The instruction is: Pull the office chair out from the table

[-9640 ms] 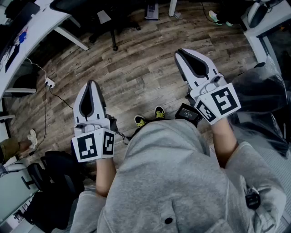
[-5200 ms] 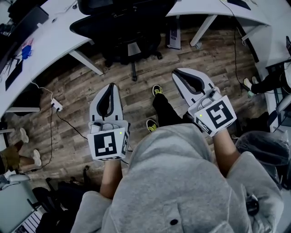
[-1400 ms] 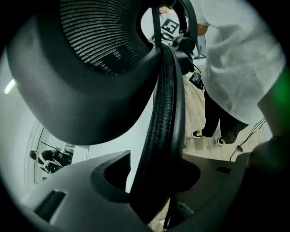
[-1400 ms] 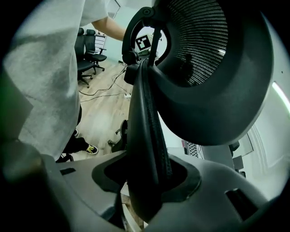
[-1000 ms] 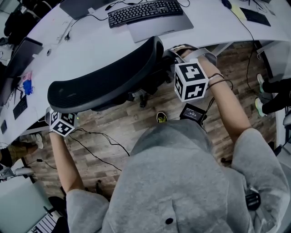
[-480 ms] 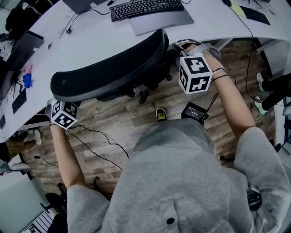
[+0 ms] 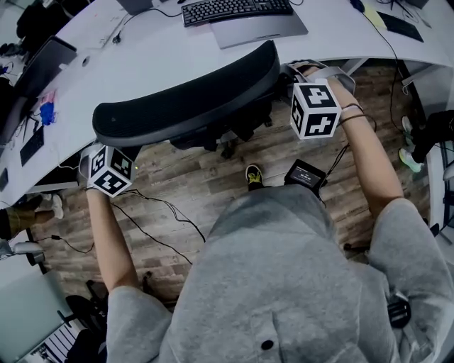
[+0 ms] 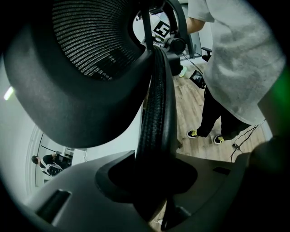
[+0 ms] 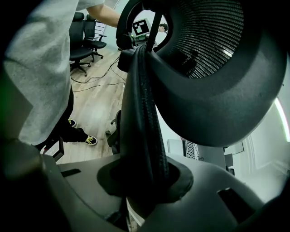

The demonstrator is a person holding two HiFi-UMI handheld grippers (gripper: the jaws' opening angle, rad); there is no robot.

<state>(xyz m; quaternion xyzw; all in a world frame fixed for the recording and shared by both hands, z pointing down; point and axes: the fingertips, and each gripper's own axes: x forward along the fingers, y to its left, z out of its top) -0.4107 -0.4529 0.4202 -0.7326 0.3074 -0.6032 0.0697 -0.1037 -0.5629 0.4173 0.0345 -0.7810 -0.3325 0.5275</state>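
While you stand over the office chair (image 7: pixel 191 88), its curved black backrest spans the space between your two outstretched arms, close against the near edge of the white table (image 7: pixel 142 64). The chair's base is on the wooden floor (image 7: pixel 184 191) below. A black keyboard (image 7: pixel 237 10) lies on the table beyond the chair.

Your left gripper (image 8: pixel 152 188) is at the backrest's left end. Its jaws have just been closing, and they are partly open around the rim of the backrest, which fills the gap between them and is clamped there. Your right gripper (image 9: pixel 145 181) is at the backrest's right end. Its jaws are also set narrowly apart and pressed onto the textured edge of the backrest.

In both gripper views the mesh back of the chair curves away above the jaws.
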